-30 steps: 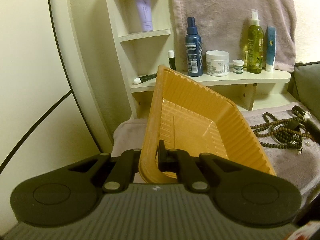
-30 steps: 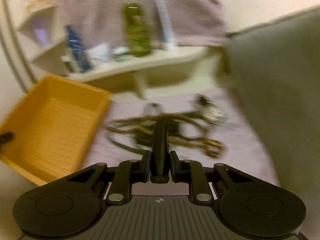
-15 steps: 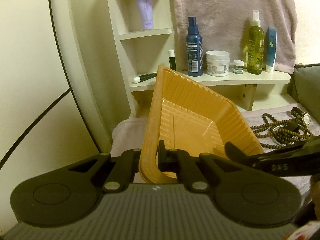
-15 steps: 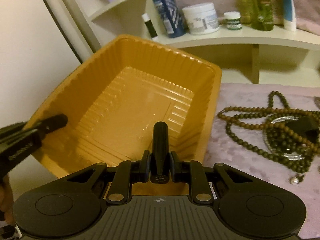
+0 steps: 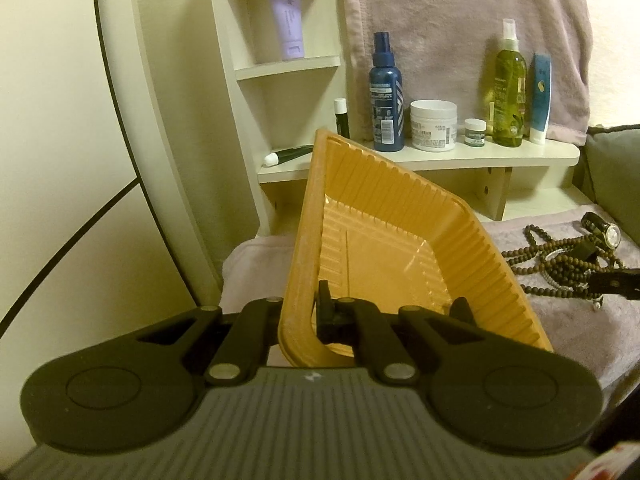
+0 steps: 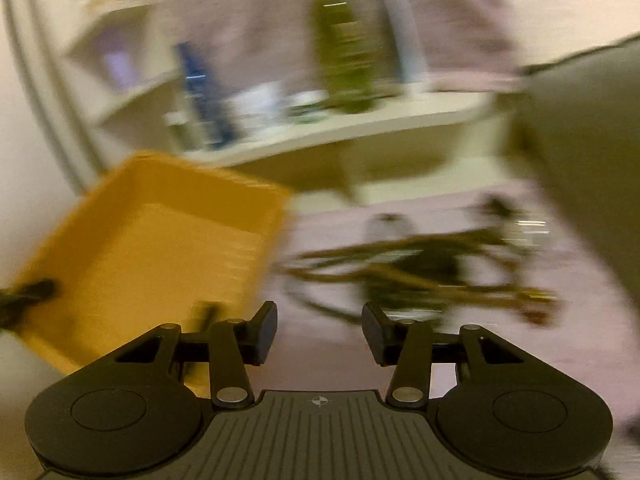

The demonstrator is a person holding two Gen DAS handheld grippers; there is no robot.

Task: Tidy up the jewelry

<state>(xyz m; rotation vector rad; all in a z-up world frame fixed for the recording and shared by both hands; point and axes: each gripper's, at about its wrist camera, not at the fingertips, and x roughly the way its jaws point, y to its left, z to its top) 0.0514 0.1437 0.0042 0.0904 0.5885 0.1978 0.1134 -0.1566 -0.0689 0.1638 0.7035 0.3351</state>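
Note:
My left gripper (image 5: 306, 316) is shut on the near rim of a tilted orange ribbed tray (image 5: 384, 248). A small black stick (image 5: 460, 306) lies in the tray's near right corner. Dark wooden bead strings (image 5: 560, 264) and a wristwatch (image 5: 604, 232) lie tangled on the lilac towel to the right. The right wrist view is blurred by motion. There my right gripper (image 6: 320, 320) hovers short of the beads (image 6: 420, 272), its jaws opening with nothing between them. The tray (image 6: 160, 240) sits to its left. One right finger (image 5: 612, 284) shows over the beads.
A cream shelf (image 5: 440, 160) behind holds a blue spray bottle (image 5: 386, 96), a white jar (image 5: 434, 124), a green bottle (image 5: 510, 92) and a blue tube (image 5: 540, 96). A grey cushion (image 6: 580, 152) rises on the right. A curved white panel (image 5: 80, 160) stands at the left.
My right gripper held the black stick over the tray half a second ago; now the stick lies in the tray, the jaws have parted, and the gripper has swung right toward the beads. The left is unchanged.

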